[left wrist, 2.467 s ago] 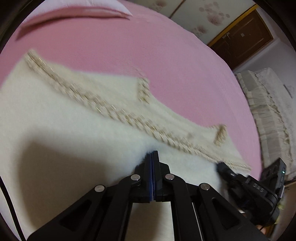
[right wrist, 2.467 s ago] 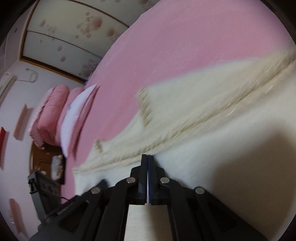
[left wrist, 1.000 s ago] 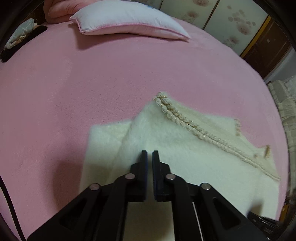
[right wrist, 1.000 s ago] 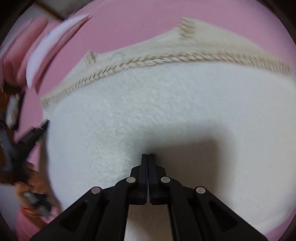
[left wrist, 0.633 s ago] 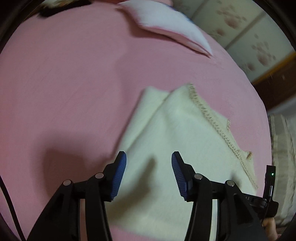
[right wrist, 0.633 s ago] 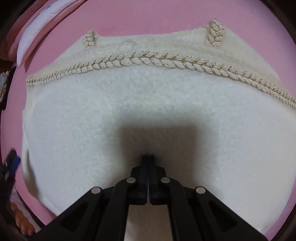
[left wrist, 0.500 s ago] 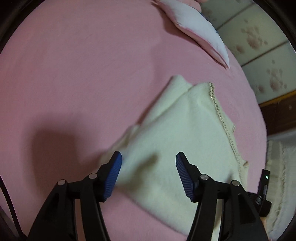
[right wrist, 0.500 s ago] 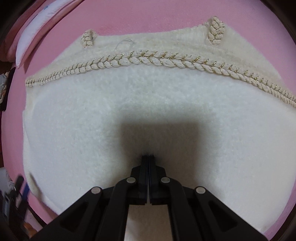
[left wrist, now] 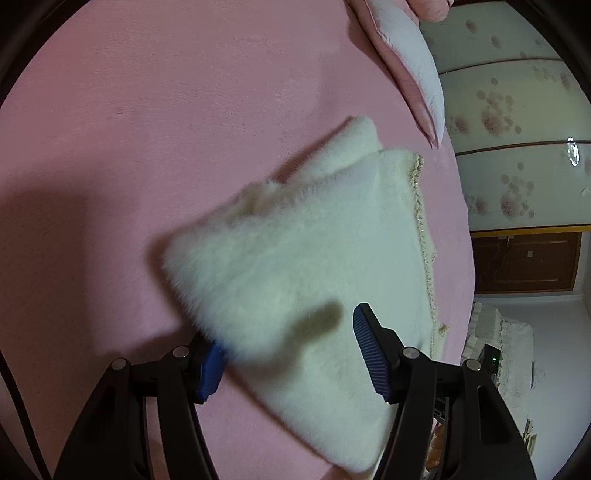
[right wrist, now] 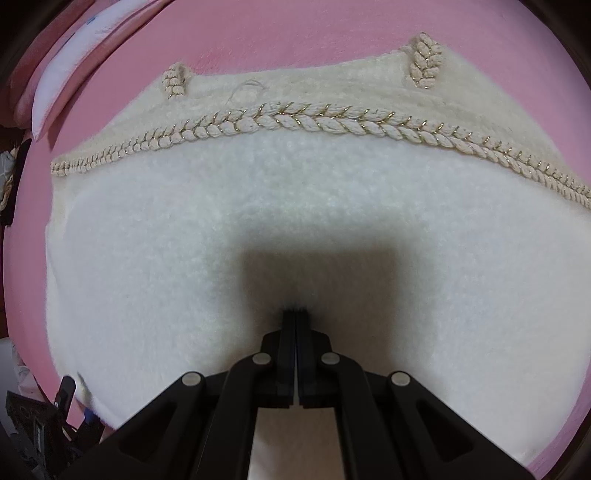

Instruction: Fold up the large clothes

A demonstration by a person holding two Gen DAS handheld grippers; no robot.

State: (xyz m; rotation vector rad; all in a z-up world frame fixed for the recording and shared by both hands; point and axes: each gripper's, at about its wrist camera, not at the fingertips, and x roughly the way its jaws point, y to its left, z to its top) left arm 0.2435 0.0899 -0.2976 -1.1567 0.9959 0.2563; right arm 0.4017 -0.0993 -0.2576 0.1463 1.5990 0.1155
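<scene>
Pink bedspread [left wrist: 184, 110] carries our folded cream garment [left wrist: 314, 258]. Left gripper [left wrist: 288, 350] gapes wide around its near corner; right gripper [right wrist: 295, 317] sits pinched together, tips pressed into the pile. Risk: a shallow left bite drags only the top layer, spoiling the fold.

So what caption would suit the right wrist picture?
Right gripper shut, tips pressed against a folded cream fleece garment with braided trim, lying on a pink bed.

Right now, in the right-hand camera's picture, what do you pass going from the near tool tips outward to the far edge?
Right gripper → fluffy white garment → braided trim → two braided loops → pink bedspread.
</scene>
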